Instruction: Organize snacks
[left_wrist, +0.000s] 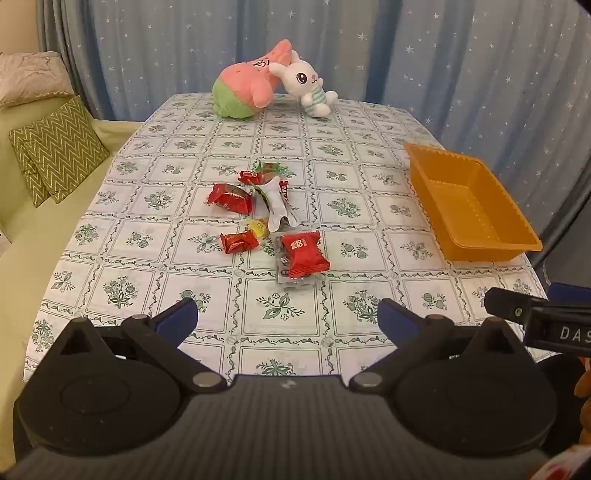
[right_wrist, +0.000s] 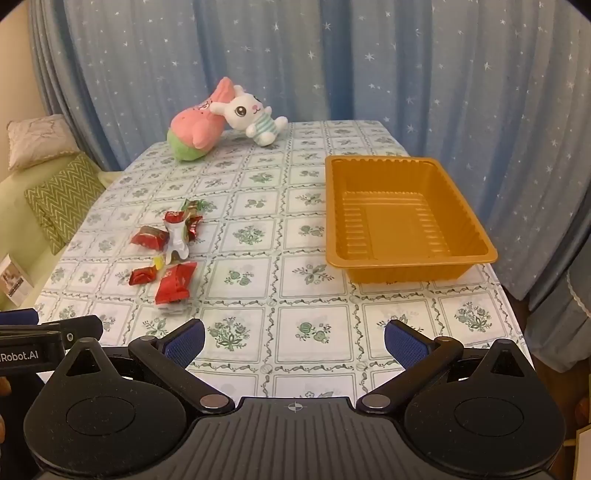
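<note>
Several wrapped snacks lie in a loose pile (left_wrist: 264, 218) (right_wrist: 168, 251) mid-table: red packets, a white wrapper (left_wrist: 277, 203), a yellow candy (left_wrist: 257, 227) and a red packet on a clear sachet (left_wrist: 303, 254). An empty orange plastic tray (left_wrist: 476, 206) (right_wrist: 402, 218) stands on the right side. My left gripper (left_wrist: 287, 317) is open and empty, above the near table edge, short of the pile. My right gripper (right_wrist: 294, 341) is open and empty, near the front edge, between the pile and the tray.
A pink-green plush (left_wrist: 245, 85) (right_wrist: 195, 129) and a white bunny plush (left_wrist: 308, 83) (right_wrist: 255, 114) lie at the table's far edge. A sofa with green zigzag cushions (left_wrist: 59, 147) stands left. Blue star curtains hang behind. The other gripper shows at each view's side (left_wrist: 539, 317) (right_wrist: 37, 343).
</note>
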